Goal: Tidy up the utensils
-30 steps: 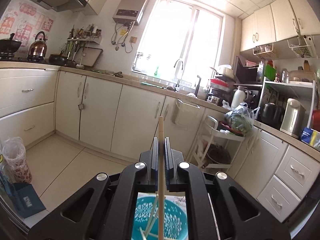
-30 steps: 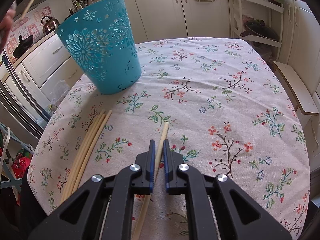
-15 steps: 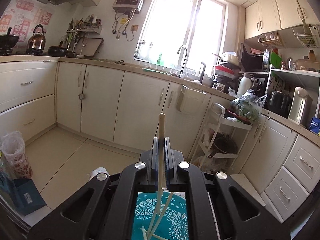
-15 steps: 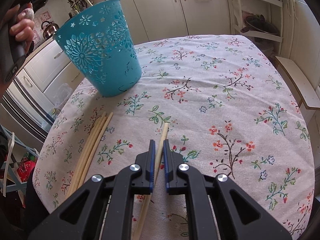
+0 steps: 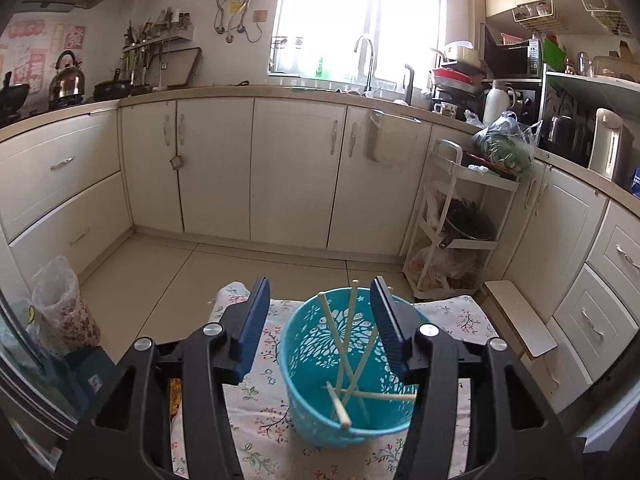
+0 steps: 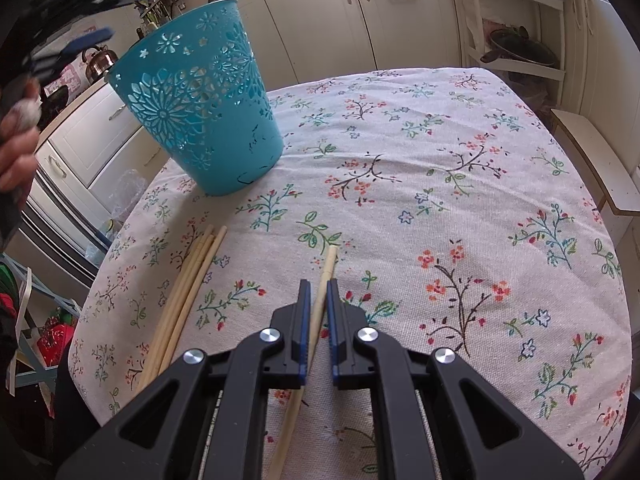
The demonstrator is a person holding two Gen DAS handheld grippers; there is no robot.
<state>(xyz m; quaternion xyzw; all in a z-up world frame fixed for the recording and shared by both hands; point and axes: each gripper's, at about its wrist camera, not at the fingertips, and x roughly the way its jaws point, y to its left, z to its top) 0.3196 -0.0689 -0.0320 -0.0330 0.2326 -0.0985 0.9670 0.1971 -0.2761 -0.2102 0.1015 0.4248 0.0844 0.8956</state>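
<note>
A teal cut-out bin stands on the floral tablecloth; several pale chopsticks lie inside it. My left gripper hangs open and empty above the bin's rim. The bin also shows in the right wrist view at the table's far left. My right gripper sits low over the table, its jaws closed around a single chopstick that lies on the cloth. A bundle of several chopsticks lies to its left.
The tablecloth covers a rounded table, with its edge near on the left and right. A white rack with pots, cream cabinets and a bagged bin stand around the floor. A hand holds the left gripper at upper left.
My left gripper has opened and let go of its chopstick, which now rests in the teal bin. The view has tilted down toward the bin. My right gripper has stayed on its chopstick.
</note>
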